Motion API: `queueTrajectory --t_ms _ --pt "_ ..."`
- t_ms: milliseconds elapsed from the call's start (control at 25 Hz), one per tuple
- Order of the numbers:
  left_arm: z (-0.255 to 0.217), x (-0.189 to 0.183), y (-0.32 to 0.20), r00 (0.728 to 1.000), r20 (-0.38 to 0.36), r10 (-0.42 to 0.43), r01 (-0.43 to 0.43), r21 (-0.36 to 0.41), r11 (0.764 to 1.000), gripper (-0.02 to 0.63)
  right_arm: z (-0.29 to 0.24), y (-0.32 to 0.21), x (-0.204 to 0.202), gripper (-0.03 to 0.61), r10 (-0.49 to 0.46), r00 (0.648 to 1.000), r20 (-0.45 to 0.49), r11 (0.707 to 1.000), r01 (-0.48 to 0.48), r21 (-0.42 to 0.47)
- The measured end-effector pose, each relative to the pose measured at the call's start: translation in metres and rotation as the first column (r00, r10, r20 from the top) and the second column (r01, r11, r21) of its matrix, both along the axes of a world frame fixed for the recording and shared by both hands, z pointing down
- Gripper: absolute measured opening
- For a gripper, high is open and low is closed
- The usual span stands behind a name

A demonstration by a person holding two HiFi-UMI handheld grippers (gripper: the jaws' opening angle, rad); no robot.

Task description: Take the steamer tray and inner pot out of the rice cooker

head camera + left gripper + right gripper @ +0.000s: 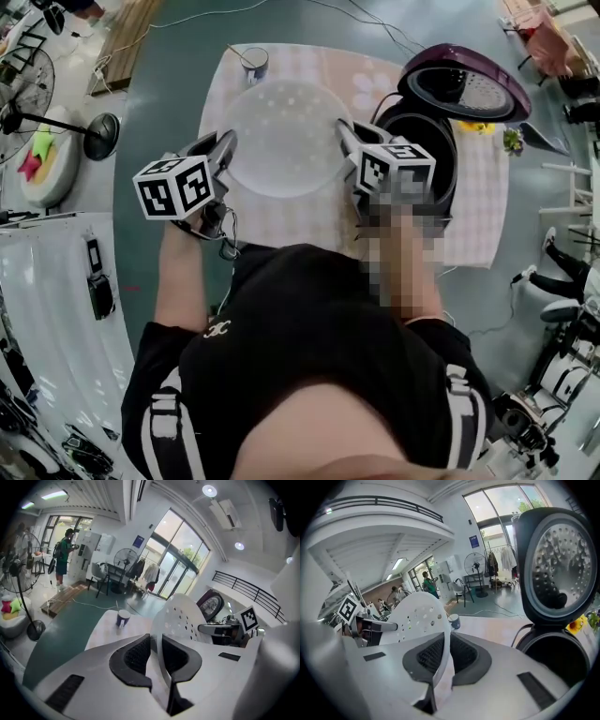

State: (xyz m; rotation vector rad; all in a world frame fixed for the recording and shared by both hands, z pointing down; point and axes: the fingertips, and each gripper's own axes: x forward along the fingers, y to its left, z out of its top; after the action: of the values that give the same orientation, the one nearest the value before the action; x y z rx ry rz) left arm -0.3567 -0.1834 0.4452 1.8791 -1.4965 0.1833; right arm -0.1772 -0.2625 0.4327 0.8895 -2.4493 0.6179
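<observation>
- The steamer tray (281, 136), a round, pale, perforated disc, is out of the rice cooker (424, 150). It is held over the checked tablecloth (375, 75), just to the left of the cooker body.
- The left gripper (225, 147) grips the tray's left rim. Its jaws are almost together, and both dark ribbed pads (136, 656) press on the thin edge.
- The right gripper (345, 133) grips the opposite rim in the same way. Its jaws are nearly closed, with the rim clamped between the pads (461, 653).
- The two grippers face each other across the tray, and each marker cube points back toward the person.
- It cannot be determined whether the tray's underside touches the cloth.
- The cooker stands at the right side of the table with its lid (466, 82) raised fully. The perforated inner face of the lid is exposed.
- The cooker's cavity appears dark, and the inner pot cannot be made out.
- A blue cup (253, 64) stands on the cloth at the far edge of the table, beyond the tray and apart from it.
</observation>
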Motion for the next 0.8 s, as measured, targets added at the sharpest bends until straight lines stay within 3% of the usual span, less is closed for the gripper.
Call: queueTrajectory --t_ms 280,560,800 --pt "0.046 -0.049 -0.020 0.999 -0.004 0.034 -0.034 -0.064 0.997 0.041 0.048 -0.013 -0.048 0.020 0.049 0.998 -0.048 0.998 -0.051 -0.026" --pt "0.090 -0.085 -0.043 1.000 0.004 0.011 -0.010 -0.124 0.992 0.041 0.084 -0.037 -0.086 0.026 0.039 0.996 -0.074 0.999 -0.041 -0.032" --pt "0.119 -0.104 -0.069 0.999 0.016 0.034 -0.031 -0.161 0.986 0.041 0.118 -0.058 -0.102 0.026 0.071 0.993 -0.090 0.995 -0.077 -0.068"
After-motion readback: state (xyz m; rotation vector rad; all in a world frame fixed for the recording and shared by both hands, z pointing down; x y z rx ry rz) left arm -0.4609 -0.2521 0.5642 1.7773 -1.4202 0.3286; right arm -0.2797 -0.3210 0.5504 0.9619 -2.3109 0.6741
